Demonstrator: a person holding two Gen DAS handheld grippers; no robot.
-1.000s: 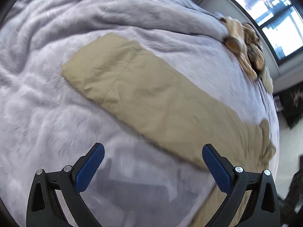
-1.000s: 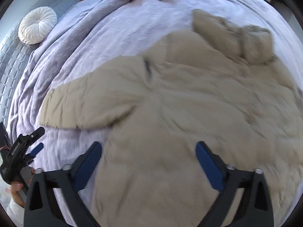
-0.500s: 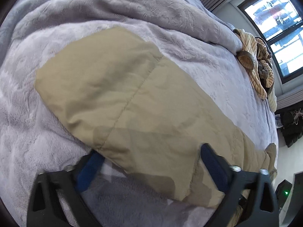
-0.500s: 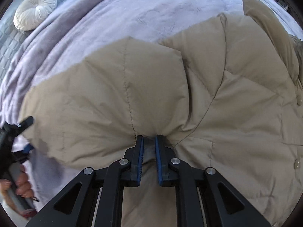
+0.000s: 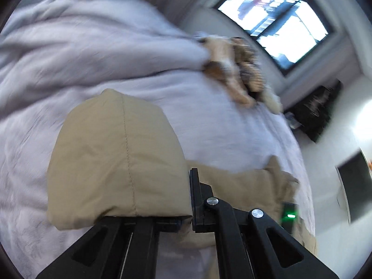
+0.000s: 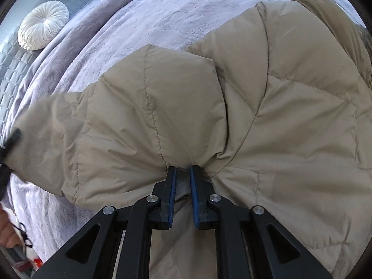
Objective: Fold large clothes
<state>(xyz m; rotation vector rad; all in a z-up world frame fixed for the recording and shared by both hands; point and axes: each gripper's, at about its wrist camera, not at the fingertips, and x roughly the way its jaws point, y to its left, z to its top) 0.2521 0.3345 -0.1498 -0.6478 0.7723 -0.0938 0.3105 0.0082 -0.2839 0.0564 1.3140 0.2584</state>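
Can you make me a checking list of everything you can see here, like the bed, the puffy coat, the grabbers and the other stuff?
Surface: bed with a lilac fleece blanket, rumpled.
Job's things: beige puffer jacket spread on the blanket; its sleeve is lifted at the end.
Clutter: striped tan garment bunched at the bed's far edge; round white cushion by the grey headboard.
Grippers: left gripper shut on the sleeve end; right gripper shut on a pinch of jacket near the underarm; blue-padded fingers close together.
Cables: nothing seen.
Surroundings: bright window; dark furniture against the wall, blurred.
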